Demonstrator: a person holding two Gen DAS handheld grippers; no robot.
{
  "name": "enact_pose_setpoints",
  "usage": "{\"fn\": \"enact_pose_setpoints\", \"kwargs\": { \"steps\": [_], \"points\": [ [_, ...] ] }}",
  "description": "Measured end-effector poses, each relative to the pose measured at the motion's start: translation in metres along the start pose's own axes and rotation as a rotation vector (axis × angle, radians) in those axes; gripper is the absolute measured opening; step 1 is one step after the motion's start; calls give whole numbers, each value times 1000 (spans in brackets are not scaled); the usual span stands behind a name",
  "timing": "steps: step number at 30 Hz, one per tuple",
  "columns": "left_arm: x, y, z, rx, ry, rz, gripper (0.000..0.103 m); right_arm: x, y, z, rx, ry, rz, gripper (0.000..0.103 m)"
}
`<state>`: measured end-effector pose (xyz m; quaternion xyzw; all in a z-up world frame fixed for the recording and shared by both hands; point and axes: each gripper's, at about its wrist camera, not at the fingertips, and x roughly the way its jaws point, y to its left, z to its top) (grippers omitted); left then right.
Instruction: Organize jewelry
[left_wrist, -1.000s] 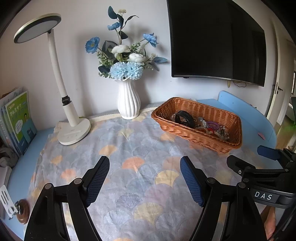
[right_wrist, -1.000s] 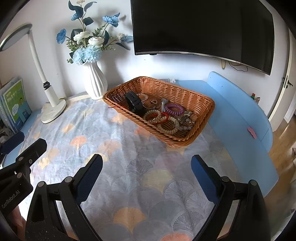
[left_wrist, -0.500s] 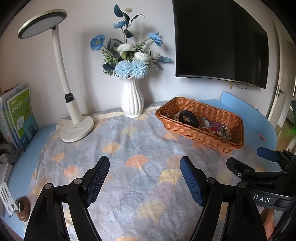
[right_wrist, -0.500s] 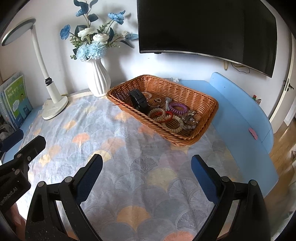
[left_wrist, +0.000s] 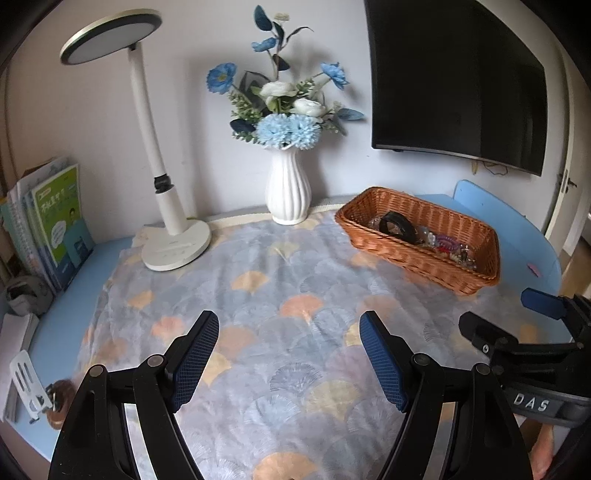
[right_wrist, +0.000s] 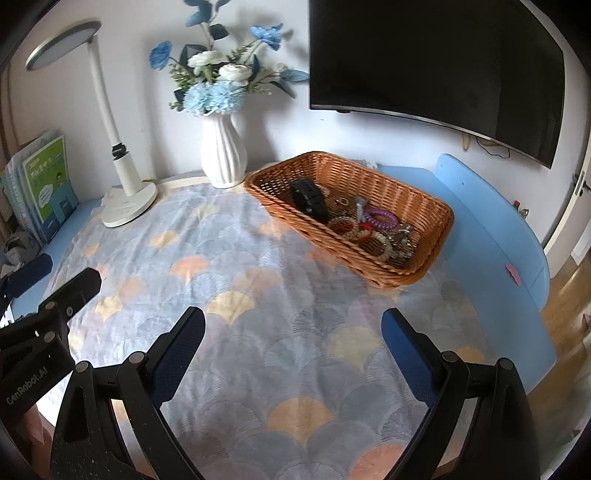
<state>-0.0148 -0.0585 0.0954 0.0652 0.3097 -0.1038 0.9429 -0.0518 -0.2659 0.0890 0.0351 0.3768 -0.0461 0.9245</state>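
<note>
A wicker basket stands at the back right of the table; it also shows in the left wrist view. It holds a black watch, a purple coil band, beaded bracelets and small metal pieces. My left gripper is open and empty above the patterned cloth, well short of the basket. My right gripper is open and empty above the cloth, in front of the basket. Each gripper shows at the edge of the other's view.
A white vase of blue flowers and a white desk lamp stand at the back. Books lean at the left. A dark screen hangs on the wall. The blue table edge curves on the right.
Both grippers have drawn back and tilted up a little, so the basket, vase and lamp sit farther off in view. Both stay open and empty.
</note>
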Motion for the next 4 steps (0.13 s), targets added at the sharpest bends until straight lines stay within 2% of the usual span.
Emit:
{"fn": "enact_pose_setpoints", "kwargs": {
  "steps": [4],
  "points": [
    [-5,11,-2,-15,-15,20,80,0,16,-3,-25,7,16,97]
  ]
}}
